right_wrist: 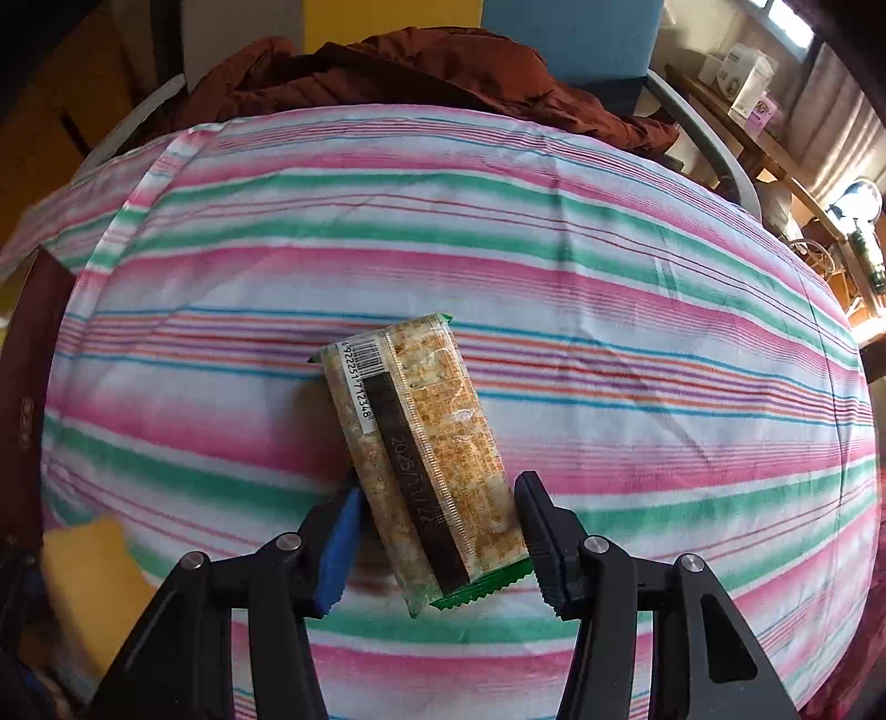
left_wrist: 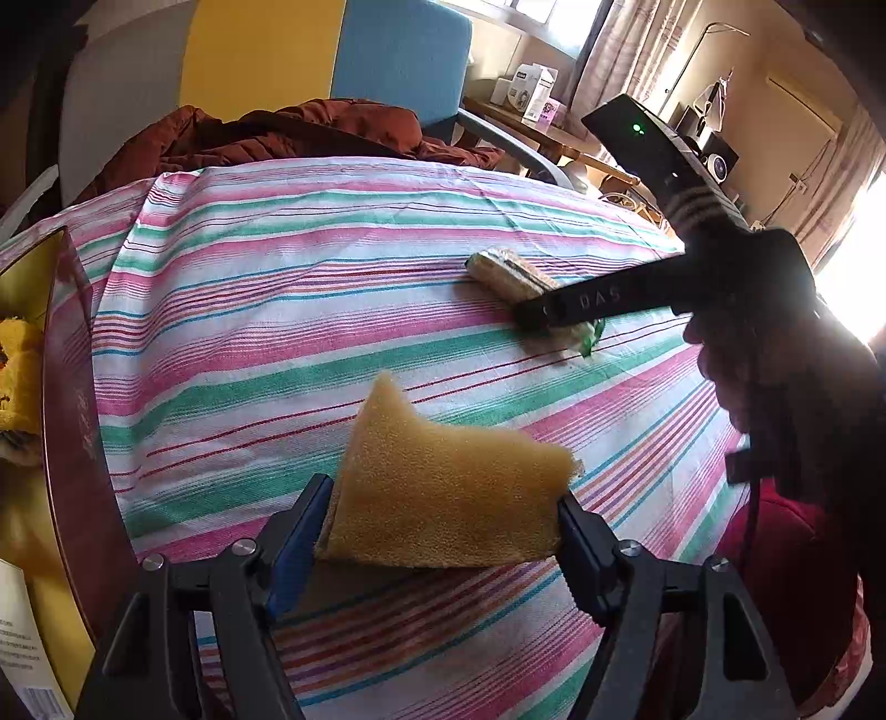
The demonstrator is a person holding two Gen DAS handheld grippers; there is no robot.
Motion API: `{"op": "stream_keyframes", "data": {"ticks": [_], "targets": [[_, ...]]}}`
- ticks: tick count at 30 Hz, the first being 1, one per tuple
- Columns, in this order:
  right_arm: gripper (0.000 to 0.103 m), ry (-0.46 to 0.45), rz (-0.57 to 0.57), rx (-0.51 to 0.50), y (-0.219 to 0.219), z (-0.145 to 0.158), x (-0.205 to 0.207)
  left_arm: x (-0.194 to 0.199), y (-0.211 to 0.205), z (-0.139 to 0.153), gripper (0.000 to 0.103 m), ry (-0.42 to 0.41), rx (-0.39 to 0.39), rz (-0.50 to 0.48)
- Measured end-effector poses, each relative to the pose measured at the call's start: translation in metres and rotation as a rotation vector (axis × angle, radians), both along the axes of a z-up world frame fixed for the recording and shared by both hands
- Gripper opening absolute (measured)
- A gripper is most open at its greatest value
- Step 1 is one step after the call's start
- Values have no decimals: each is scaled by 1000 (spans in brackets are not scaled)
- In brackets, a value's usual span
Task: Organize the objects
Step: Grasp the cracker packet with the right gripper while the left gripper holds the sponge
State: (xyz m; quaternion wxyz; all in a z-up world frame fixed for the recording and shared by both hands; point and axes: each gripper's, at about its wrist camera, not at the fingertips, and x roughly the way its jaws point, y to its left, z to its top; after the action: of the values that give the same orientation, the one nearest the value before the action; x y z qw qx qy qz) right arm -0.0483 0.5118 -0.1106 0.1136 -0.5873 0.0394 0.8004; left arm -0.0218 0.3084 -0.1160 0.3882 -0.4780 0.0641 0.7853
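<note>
A striped cloth [right_wrist: 609, 266] in pink, green and white bands fills most of both views — soft woven fabric, lightly creased, draped over a rounded surface. Behind it, at the top centre of each frame, lies a rumpled rust-brown garment [left_wrist: 310, 130] against a chair with yellow and blue panels [left_wrist: 332, 50]. At the far left edge of the left view stands a dark red box [left_wrist: 77, 421] with a yellow lining, its wall upright; I judge this to be where things are gathered.

My left gripper [left_wrist: 443, 531] is at the bottom centre of its view, closed on a yellow sponge [left_wrist: 443, 476] — porous, springy foam, bent into a curled wedge by the squeeze of the jaws.

My right gripper [right_wrist: 437, 545] sits at the bottom centre of its own view, jaws set wide on either side of a cracker packet [right_wrist: 426, 459]. The packet is a slim rectangular block in glossy clear film with green crimped ends, a barcode and a dark printed strip, lying flat on the cloth and angled a little left. The right jaw is just beside it; whether the left blue pad touches it I cannot tell.

To grip well, I should close evenly across the packet's narrow width near its lower end — gently, since the crackers would crush and the film is slippery.
</note>
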Motion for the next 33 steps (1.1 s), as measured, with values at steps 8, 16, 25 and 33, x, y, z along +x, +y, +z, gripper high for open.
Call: {"op": "stream_keyframes", "data": {"ticks": [8, 16, 25, 33], "targets": [[45, 38, 68, 134, -55, 20, 29, 16, -11, 20, 72, 74, -36, 2], [56, 39, 38, 53, -55, 4, 22, 25, -29, 38, 72, 113, -28, 12], [70, 73, -14, -12, -43, -9, 4, 31, -39, 47, 73, 115, -11, 24], [47, 101, 149, 161, -90, -1, 7, 32, -53, 67, 73, 142, 9, 60]]}}
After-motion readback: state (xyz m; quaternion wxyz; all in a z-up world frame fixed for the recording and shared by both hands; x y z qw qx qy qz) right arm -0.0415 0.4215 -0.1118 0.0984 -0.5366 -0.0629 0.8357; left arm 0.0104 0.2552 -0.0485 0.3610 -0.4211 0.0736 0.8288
